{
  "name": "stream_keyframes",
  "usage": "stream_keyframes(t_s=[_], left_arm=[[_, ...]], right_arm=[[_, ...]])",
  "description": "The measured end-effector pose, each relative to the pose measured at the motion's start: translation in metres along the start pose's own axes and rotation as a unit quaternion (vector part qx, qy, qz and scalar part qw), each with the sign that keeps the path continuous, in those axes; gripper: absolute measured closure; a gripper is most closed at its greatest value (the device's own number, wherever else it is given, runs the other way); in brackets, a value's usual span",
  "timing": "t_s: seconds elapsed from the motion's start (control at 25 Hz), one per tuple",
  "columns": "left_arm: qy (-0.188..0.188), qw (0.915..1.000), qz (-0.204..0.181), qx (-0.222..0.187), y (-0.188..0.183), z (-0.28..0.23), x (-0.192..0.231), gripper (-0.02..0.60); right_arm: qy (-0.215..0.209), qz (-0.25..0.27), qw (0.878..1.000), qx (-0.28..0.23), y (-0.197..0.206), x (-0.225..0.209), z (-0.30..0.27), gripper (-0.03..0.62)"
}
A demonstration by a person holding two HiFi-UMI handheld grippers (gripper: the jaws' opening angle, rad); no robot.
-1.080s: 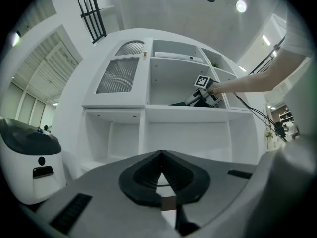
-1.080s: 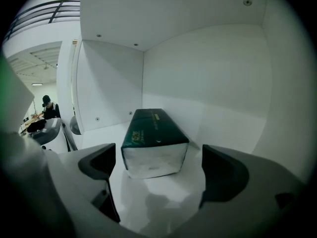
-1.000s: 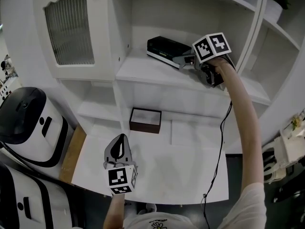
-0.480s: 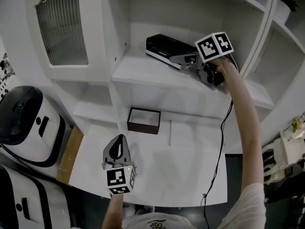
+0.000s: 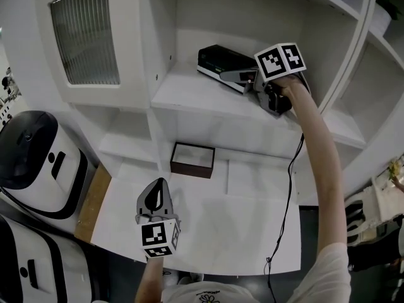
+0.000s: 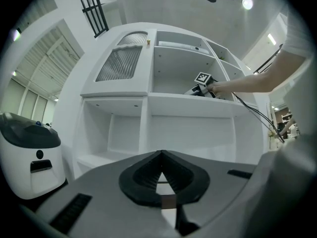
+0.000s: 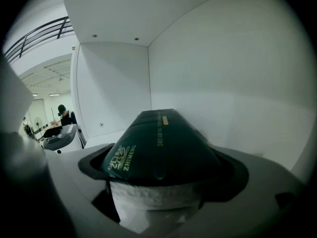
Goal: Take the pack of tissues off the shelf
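Observation:
A dark green pack of tissues [image 5: 221,60] lies on the upper shelf [image 5: 189,96] of the white cabinet, toward the back right of its compartment. My right gripper [image 5: 250,78] reaches in from the right and is shut on the pack's near end. In the right gripper view the pack [image 7: 158,148] fills the space between both jaws, its white end facing the camera. My left gripper [image 5: 159,191] hangs low over the white counter, shut and holding nothing, and in its own view the left gripper [image 6: 161,155] points up at the cabinet.
A shallow brown-rimmed box [image 5: 192,158] sits on the counter [image 5: 240,226] under the shelf. A glass-fronted cabinet door [image 5: 85,36] stands to the left. A black-and-white appliance [image 5: 31,163] is at far left. A black cable [image 5: 287,213] hangs from my right arm.
My right gripper has pushed slightly further along the pack on the shelf. The left gripper has stayed in place.

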State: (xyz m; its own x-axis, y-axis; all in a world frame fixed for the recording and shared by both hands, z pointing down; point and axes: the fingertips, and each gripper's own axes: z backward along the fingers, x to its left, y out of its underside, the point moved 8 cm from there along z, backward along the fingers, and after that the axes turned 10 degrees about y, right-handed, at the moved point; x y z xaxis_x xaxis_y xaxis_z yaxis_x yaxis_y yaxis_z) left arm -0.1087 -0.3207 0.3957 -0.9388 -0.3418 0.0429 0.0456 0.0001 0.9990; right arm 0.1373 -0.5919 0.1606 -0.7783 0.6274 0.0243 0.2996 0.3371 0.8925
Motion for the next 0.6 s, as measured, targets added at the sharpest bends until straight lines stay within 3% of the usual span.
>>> stream_keyframes(t_s=[0.6], left_arm=[[0.01, 0.9999, 0.011, -0.001, -0.0002, -0.0005, -0.0018, 0.581]], right_arm=[[0.034, 0.002, 0.999, -0.007, -0.0022, 0.006, 0.0026, 0.114]])
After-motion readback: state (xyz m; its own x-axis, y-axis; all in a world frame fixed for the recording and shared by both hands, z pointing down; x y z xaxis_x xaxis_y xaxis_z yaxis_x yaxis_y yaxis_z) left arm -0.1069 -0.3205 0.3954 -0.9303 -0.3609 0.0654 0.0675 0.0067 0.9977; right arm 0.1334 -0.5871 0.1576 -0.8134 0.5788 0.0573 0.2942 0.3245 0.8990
